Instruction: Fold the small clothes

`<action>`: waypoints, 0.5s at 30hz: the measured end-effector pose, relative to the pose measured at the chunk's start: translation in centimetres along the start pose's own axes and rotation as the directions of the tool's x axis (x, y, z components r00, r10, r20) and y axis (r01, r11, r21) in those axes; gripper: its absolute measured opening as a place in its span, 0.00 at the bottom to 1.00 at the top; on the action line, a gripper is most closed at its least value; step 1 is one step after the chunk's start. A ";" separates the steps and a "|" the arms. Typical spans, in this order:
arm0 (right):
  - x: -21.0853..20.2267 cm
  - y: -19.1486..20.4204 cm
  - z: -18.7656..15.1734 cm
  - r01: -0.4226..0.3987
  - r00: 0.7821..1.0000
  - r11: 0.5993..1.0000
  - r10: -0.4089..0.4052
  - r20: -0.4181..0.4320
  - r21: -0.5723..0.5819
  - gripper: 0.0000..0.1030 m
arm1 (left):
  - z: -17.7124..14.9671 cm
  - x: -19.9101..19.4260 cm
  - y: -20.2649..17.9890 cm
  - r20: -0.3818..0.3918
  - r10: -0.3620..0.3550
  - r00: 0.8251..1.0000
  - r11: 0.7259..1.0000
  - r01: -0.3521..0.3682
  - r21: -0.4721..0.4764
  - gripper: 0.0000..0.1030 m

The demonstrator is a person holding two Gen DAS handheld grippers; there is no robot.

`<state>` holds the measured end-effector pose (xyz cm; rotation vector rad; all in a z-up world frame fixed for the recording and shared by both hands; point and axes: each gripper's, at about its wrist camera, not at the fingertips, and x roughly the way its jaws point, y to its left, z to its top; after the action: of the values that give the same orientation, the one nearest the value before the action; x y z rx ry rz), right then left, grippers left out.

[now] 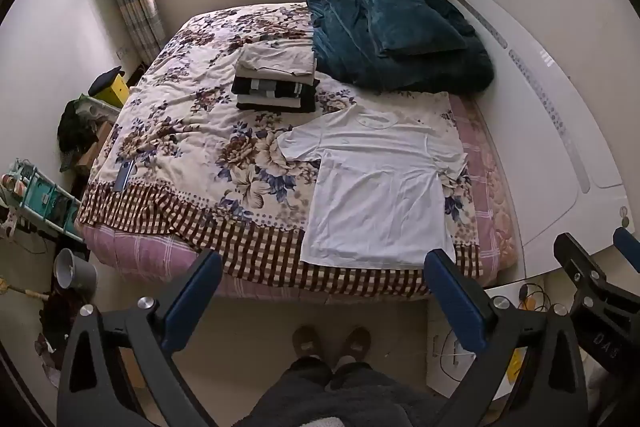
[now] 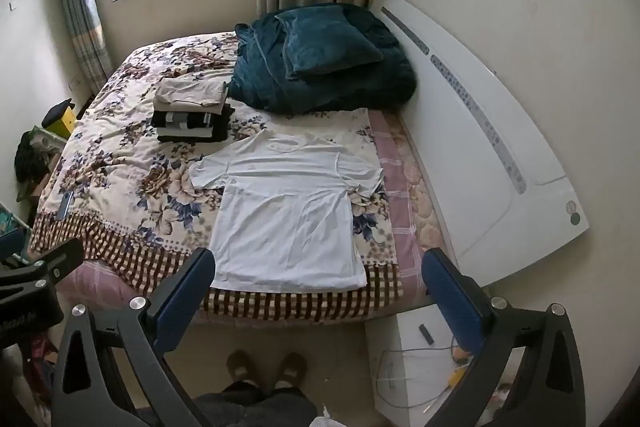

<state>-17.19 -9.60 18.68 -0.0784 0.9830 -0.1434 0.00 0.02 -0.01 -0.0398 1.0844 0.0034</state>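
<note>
A white t-shirt (image 1: 376, 187) lies spread flat on the floral bedspread (image 1: 192, 139), collar far, hem at the near edge of the bed. It also shows in the right wrist view (image 2: 288, 215). A stack of folded clothes (image 1: 276, 79) sits behind it, also seen in the right wrist view (image 2: 192, 111). My left gripper (image 1: 322, 291) is open and empty, held above the floor before the bed's near edge. My right gripper (image 2: 318, 291) is open and empty, beside the left one, short of the shirt's hem.
A teal blanket with a pillow (image 1: 400, 39) lies at the back right by the white headboard (image 1: 552, 131). A white nightstand (image 2: 412, 359) with cables stands at the right. Clutter and a bin (image 1: 76, 271) line the floor at the left. My feet (image 1: 332, 343) stand below.
</note>
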 end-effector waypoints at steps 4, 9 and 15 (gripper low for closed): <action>-0.3 0.2 -0.3 0.000 1.000 1.000 0.000 0.008 -0.009 1.00 | 0.0 0.1 0.0 0.001 -0.002 1.000 1.000 0.002 0.005 1.00; -0.6 0.2 -0.3 -0.011 1.000 1.000 0.011 0.010 -0.005 1.00 | -0.2 -0.2 0.3 0.006 0.003 1.000 1.000 -0.003 0.006 1.00; -0.8 0.3 -0.2 -0.017 1.000 1.000 0.017 0.014 -0.007 1.00 | 0.0 -0.7 0.3 0.014 0.004 1.000 1.000 -0.005 0.020 1.00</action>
<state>-17.75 -9.14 19.25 -0.0774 0.9695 -0.1235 -0.30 0.32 0.58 -0.0197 1.0708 -0.0030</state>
